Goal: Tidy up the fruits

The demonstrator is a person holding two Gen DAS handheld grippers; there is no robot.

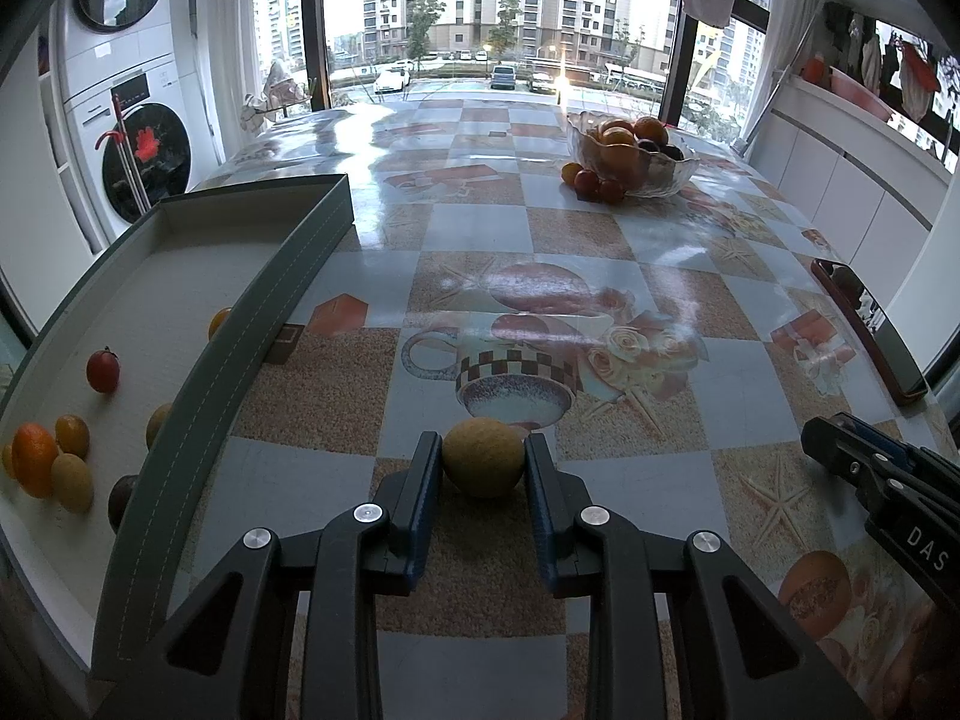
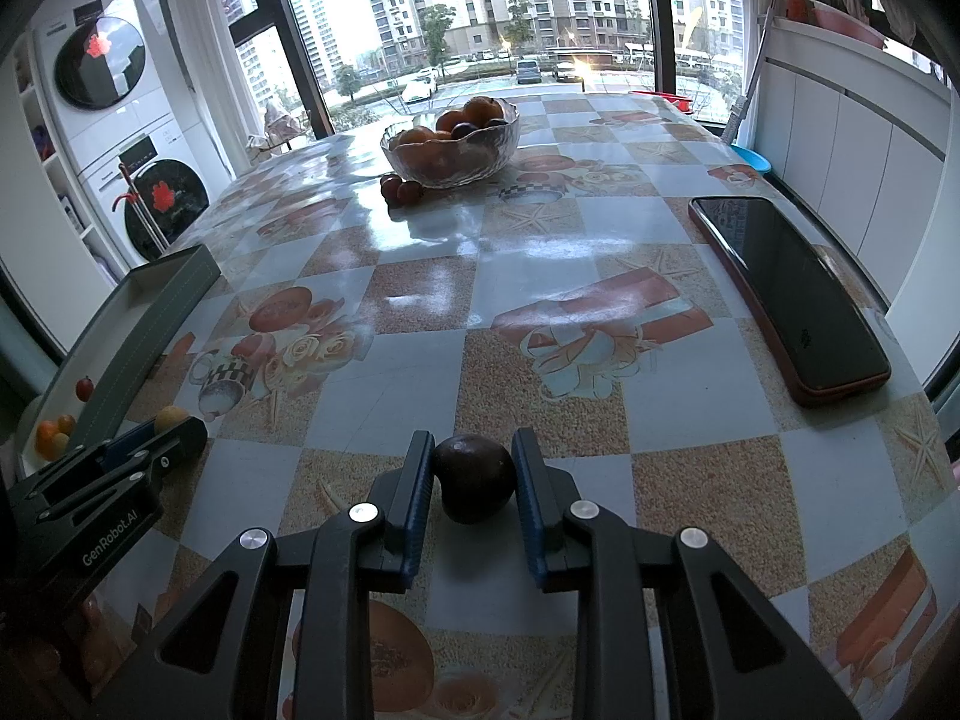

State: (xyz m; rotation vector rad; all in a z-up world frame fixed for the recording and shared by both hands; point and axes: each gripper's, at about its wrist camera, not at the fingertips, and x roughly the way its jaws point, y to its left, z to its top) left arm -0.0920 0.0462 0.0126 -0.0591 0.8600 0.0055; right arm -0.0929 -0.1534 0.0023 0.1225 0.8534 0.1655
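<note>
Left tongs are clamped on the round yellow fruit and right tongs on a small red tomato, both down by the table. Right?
Not quite. The right tongs grip a dark purple round fruit, as the right wrist view shows. The left tongs do hold the round yellow fruit.

A dark phone [image 2: 792, 294] lies on the checked tablecloth [image 2: 540, 252]; stacked washing machines [image 1: 129, 114] stand beside the window [image 1: 498, 12].

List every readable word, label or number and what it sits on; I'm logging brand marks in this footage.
"GenRobot.AI": side of the left gripper, seen from the right wrist.
"DAS": cut off at the frame edge, on the right gripper.
Small print on the phone and washing machines: too blurred to read.
</note>
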